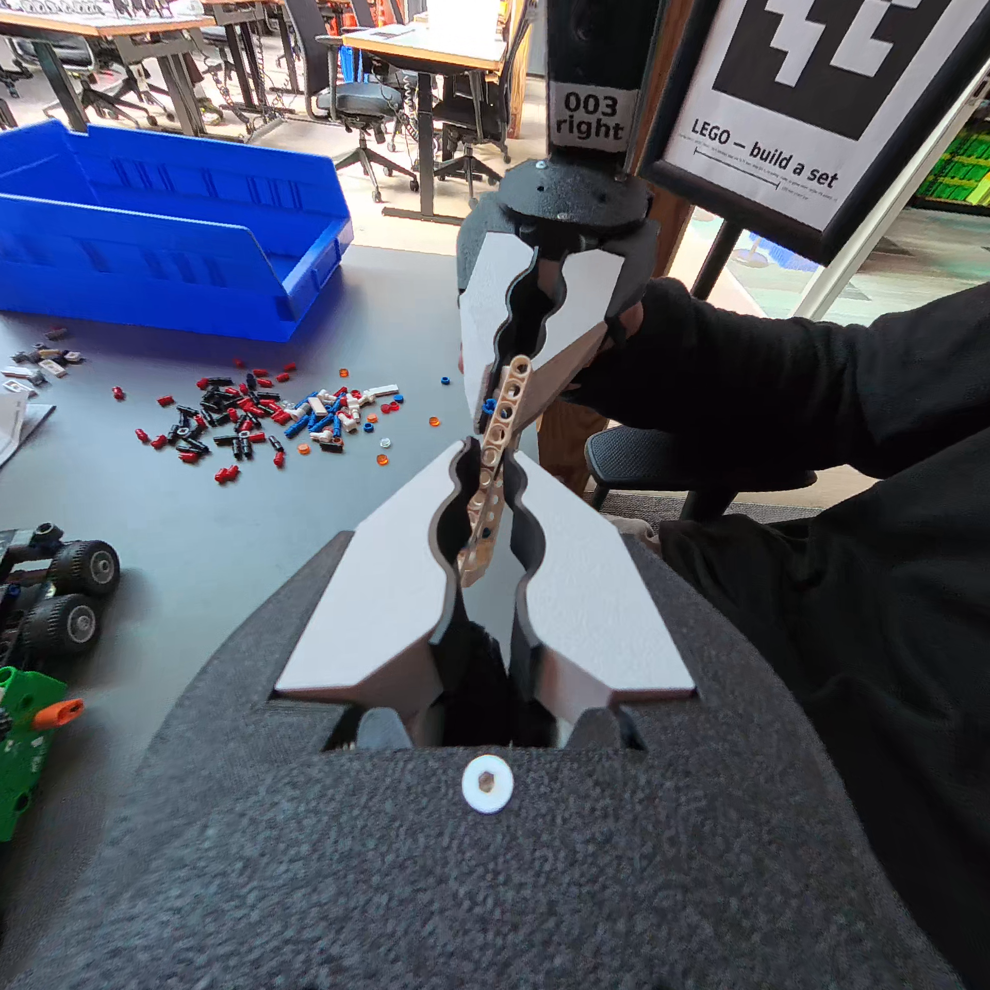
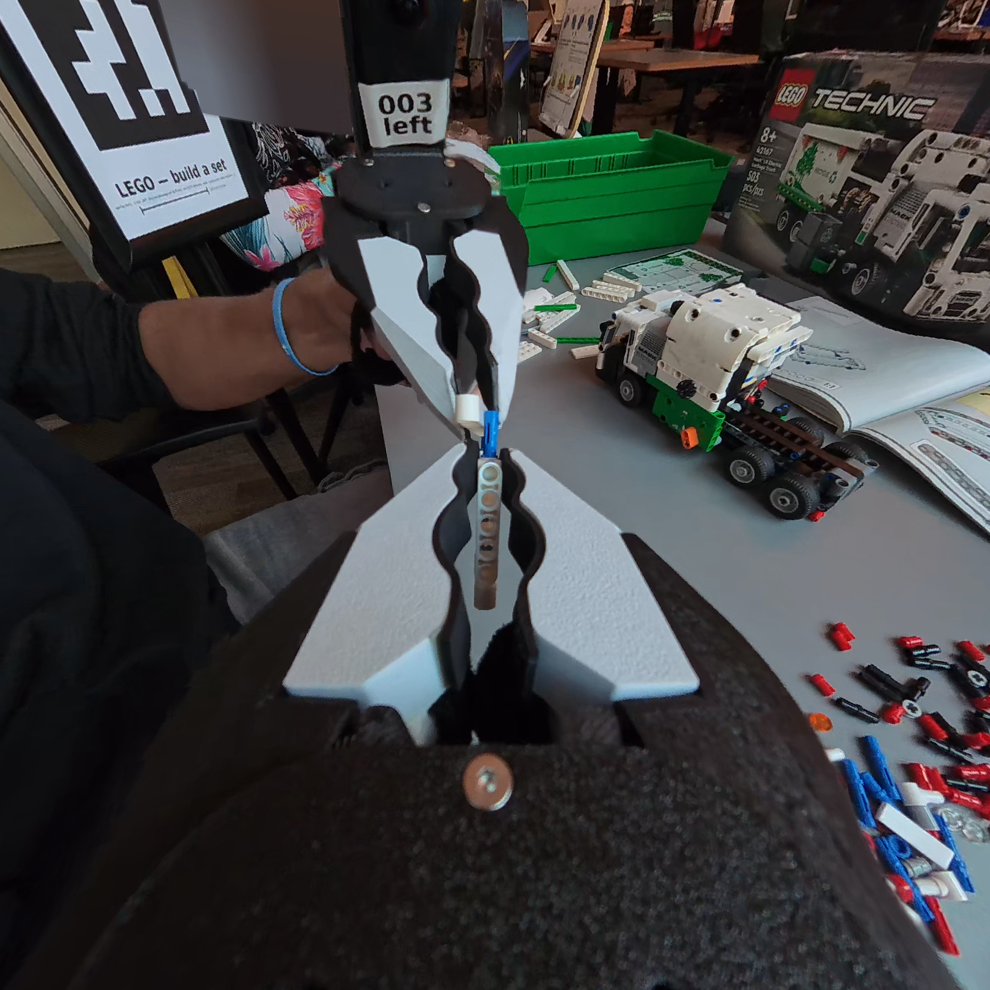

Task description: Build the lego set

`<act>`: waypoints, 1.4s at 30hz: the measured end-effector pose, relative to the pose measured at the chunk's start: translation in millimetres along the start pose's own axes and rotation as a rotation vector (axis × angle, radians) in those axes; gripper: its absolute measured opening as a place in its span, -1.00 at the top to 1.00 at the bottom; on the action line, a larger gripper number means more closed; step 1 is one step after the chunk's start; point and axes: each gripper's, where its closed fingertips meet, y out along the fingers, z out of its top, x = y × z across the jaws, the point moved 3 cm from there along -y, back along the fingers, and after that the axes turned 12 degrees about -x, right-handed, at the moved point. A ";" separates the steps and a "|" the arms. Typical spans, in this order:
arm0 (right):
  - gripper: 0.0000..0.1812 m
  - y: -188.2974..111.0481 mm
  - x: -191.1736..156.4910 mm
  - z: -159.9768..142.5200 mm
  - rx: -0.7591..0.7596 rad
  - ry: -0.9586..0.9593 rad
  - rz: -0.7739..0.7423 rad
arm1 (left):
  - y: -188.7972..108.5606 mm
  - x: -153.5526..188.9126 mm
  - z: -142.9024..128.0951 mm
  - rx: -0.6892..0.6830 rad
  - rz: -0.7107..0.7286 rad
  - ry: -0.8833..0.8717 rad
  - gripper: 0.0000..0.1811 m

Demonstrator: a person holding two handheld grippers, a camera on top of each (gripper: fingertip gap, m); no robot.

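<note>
The two grippers meet tip to tip above the grey table's (image 2: pixel 616 535) edge. My left gripper (image 1: pixel 488 447) is shut on a pale beam with holes (image 1: pixel 482 530). It also shows in the right wrist view (image 2: pixel 482 412), with a white piece end (image 2: pixel 469 412) at its tips. My right gripper (image 2: pixel 485 447) is shut on a beam with holes (image 2: pixel 488 530). A blue pin (image 2: pixel 490 428) sticks out at that beam's tip and touches the white piece. In the left wrist view the right gripper (image 1: pixel 495 423) faces mine, with the blue pin (image 1: pixel 488 407) beside the beam. I cannot tell whether the pieces are joined.
A partly built white and green truck (image 2: pixel 723 385) stands on the table, with an open booklet (image 2: pixel 884 375), the set's box (image 2: pixel 868 177) and a green bin (image 2: pixel 605 198) behind. A pile of small red, black and blue parts (image 1: pixel 268 412) lies near a blue bin (image 1: pixel 160 230). Only a small space, under 4 cm, lies between the two pairs of fingers.
</note>
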 end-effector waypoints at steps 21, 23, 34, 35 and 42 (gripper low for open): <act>0.93 3.9 -18.0 1.8 -0.118 -0.083 -0.010 | 1.4 13.6 -8.5 -0.108 0.058 0.211 0.85; 0.93 4.1 -19.4 3.2 -0.134 -0.103 -0.037 | 1.4 16.5 -8.8 -0.115 0.056 0.232 0.91; 0.91 -3.3 -14.7 9.5 -0.084 -0.105 -0.069 | -4.2 10.9 2.3 0.043 -0.075 0.032 0.93; 0.91 -4.4 -13.4 10.9 -0.077 -0.107 -0.082 | -4.2 9.8 3.7 0.061 -0.079 0.014 0.93; 0.91 -9.8 -6.7 13.3 -0.012 -0.052 -0.063 | -3.7 5.0 10.7 0.189 -0.072 -0.040 0.93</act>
